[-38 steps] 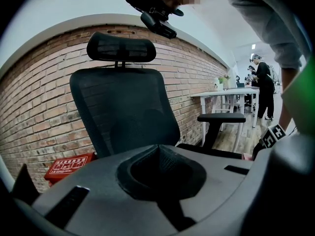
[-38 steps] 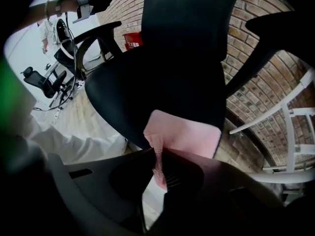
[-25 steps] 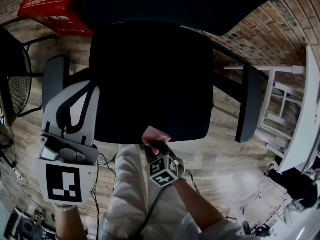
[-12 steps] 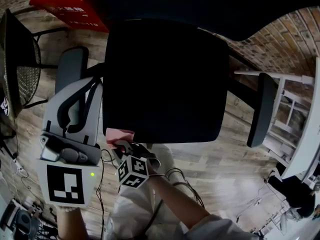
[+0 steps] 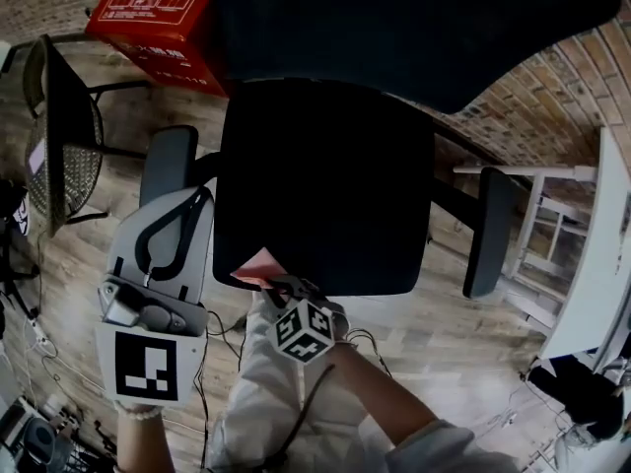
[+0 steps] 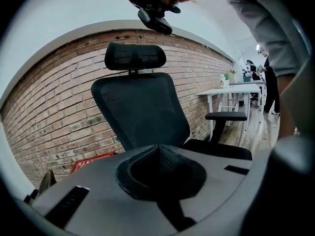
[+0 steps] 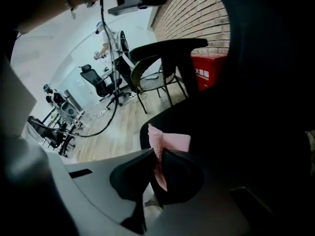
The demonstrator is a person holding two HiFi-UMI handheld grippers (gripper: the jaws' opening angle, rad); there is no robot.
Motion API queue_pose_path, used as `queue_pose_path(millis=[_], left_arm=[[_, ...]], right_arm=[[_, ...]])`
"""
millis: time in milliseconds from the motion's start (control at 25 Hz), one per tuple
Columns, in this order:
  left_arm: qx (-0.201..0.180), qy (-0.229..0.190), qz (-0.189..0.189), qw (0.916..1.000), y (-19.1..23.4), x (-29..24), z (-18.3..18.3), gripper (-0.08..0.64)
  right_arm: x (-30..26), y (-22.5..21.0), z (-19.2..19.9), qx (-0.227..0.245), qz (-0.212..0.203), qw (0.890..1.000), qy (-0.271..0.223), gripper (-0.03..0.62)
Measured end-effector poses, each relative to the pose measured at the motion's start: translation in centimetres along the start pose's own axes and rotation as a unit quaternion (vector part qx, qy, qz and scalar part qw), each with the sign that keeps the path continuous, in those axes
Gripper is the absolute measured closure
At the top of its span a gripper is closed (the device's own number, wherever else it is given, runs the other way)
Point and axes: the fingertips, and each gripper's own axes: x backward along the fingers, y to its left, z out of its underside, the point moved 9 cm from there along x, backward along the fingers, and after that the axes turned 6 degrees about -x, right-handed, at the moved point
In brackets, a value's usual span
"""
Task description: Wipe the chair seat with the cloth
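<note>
In the head view, the cloth (image 5: pixel 258 267) – a pink fold – is seen at the 7 o'clock corner of the chair seat (image 5: pixel 325 185), pinched by the right gripper (image 5: pixel 286 286). It seems to be laid on the front edge so that a stroke can be carried across the dark cushion. The left gripper (image 5: pixel 187 210) is kept off the seat at about 8 o'clock, beside the armrest (image 5: pixel 168 161), probably so that the wiping path is left free.

In the left gripper view, its jaws are pressed together with nothing between them; only the backrest (image 6: pixel 142 107) is faced.

In the right gripper view, the jaws are clenched on the cloth, with a flap left protruding towards 12 o'clock – enough, it is judged, to be dragged flat over the seat.
</note>
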Motion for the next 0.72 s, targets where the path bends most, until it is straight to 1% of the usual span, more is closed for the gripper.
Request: queue_pose_path(millis=[120, 280, 400, 480, 600, 720], left_arm=[[-0.007, -0.009, 0.000, 0.9999, -0.1, 1.8, -2.8, 0.541], [-0.010, -0.027, -0.008, 0.9995, 0.1, 4.5, -7.5, 0.541], [-0.011, -0.051, -0.013, 0.9986, 0.6, 6.1, -11.6, 0.541], [-0.024, -0.064, -0.012, 0.9976, 0.6, 7.2, -14.2, 0.541], [-0.036, -0.083, -0.011, 0.9959, 0.4, 9.4, -18.1, 0.541], [-0.039, -0.101, -0.020, 0.9939, 0.8, 11.0, -21.2, 0.541]], right_arm=[[5.0, -2.9, -0.5, -0.019, 0.049, 0.999, -0.011, 0.537], [13.2, -5.3, -2.6, -0.048, 0.107, 0.992, -0.049, 0.537], [19.5, -6.7, -5.0, -0.068, 0.150, 0.982, -0.098, 0.537], [23.7, -7.0, -6.5, -0.072, 0.172, 0.973, -0.133, 0.537], [29.9, -6.1, -8.1, -0.069, 0.195, 0.963, -0.174, 0.537], [35.3, -5.3, -9.7, -0.069, 0.211, 0.951, -0.214, 0.537]])
